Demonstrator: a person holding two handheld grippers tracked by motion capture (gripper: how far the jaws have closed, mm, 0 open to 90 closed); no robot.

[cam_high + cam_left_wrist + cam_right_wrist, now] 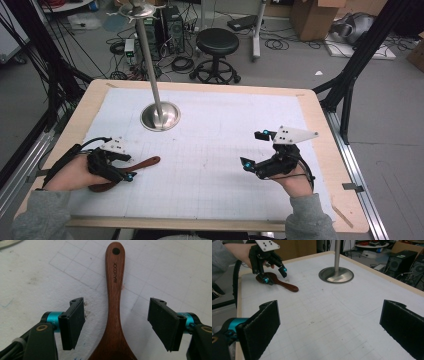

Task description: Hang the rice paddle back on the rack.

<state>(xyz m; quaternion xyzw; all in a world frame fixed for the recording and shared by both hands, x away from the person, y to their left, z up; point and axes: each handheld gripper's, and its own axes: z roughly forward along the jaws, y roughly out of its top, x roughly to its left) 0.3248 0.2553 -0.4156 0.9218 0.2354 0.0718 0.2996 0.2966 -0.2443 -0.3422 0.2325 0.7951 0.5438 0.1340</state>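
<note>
A dark brown wooden spoon (115, 302) lies flat on the white gridded mat (215, 150) of the bench (320, 120), between the jaws of the left gripper (116, 325). Its narrow handle, smooth and rounded with a small hole at the tip, runs ahead of that gripper; its wider part sits close in under it. The jaws stand apart on either side without touching the wood, so nothing is grasped. The right gripper (259, 148) is released too, well apart from the spoon. Ahead of both stands a shiny metal pole (150, 65) on a round dished base (160, 116).
</note>
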